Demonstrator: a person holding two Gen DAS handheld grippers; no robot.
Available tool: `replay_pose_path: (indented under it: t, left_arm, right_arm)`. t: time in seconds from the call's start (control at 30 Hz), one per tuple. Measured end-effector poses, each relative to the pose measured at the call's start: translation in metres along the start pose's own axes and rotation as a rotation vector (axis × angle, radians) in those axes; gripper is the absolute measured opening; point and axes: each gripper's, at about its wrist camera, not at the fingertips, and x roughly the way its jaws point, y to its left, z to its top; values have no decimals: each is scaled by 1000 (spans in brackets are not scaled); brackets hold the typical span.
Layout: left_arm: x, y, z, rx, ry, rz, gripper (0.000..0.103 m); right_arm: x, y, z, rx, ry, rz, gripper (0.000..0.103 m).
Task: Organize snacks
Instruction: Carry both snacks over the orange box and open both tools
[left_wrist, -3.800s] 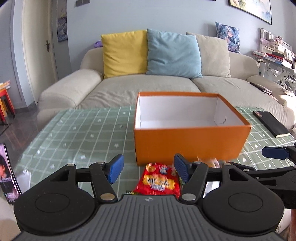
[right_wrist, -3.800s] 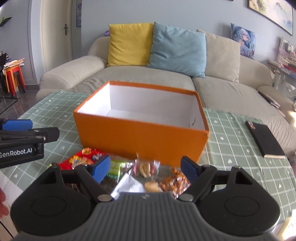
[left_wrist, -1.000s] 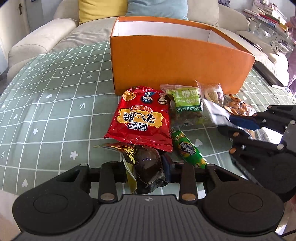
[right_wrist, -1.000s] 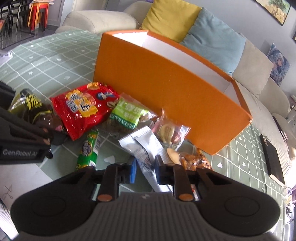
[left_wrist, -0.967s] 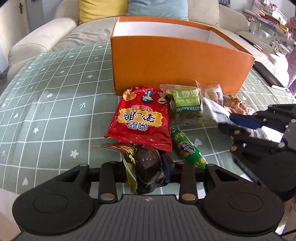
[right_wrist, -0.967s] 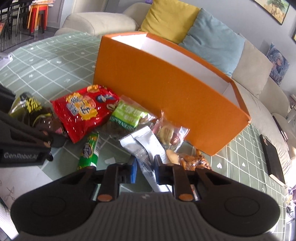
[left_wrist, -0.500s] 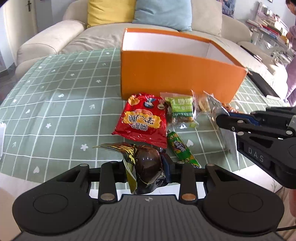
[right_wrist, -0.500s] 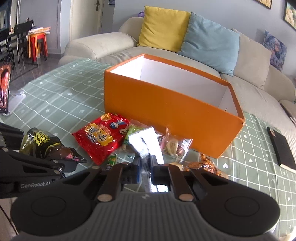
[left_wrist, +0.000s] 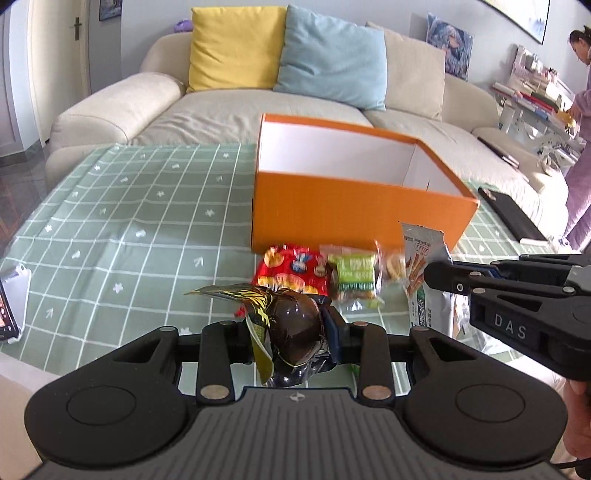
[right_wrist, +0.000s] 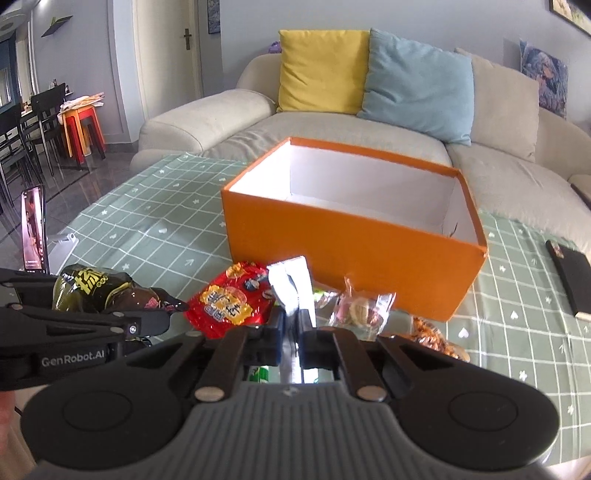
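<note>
My left gripper is shut on a dark brown snack packet with a gold crimped end, held above the table; it also shows in the right wrist view. My right gripper is shut on a silver-white snack packet, which also shows in the left wrist view. An open orange box with a white inside stands beyond them. A red snack bag, a green packet and a clear cookie packet lie in front of the box.
The table has a green checked cloth. A black notebook lies at the right. A phone on a stand is at the left edge. A sofa with cushions is behind. An orange-brown snack packet lies near the box corner.
Both grippers have risen with their packets, so the box inside now shows more. The snacks on the table have not moved.
</note>
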Motion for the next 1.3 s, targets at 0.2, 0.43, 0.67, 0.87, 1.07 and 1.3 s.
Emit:
replay_pose_path:
  t: [0.2, 0.43, 0.67, 0.87, 1.07, 1.3]
  left_arm:
    - [-3, 1, 16, -3, -42, -4, 39]
    - [-1, -4, 43, 11, -89, 0, 39]
    - [3, -12, 79, 39, -144, 3, 39]
    - [14, -21, 113, 66, -186, 0, 39]
    - [40, -29, 143, 72, -192, -7, 39]
    - [90, -41, 163, 85, -121, -32, 39]
  right_arm:
    - [-7, -1, 17, 7, -33, 33, 2]
    - [-7, -8, 44, 11, -68, 58, 2]
    - [-10, -17, 82, -15, -127, 64, 2]
    - [-2, -32, 120, -39, -178, 32, 2]
    - [23, -51, 149, -48, -179, -9, 2]
    - [75, -76, 167, -49, -103, -62, 2]
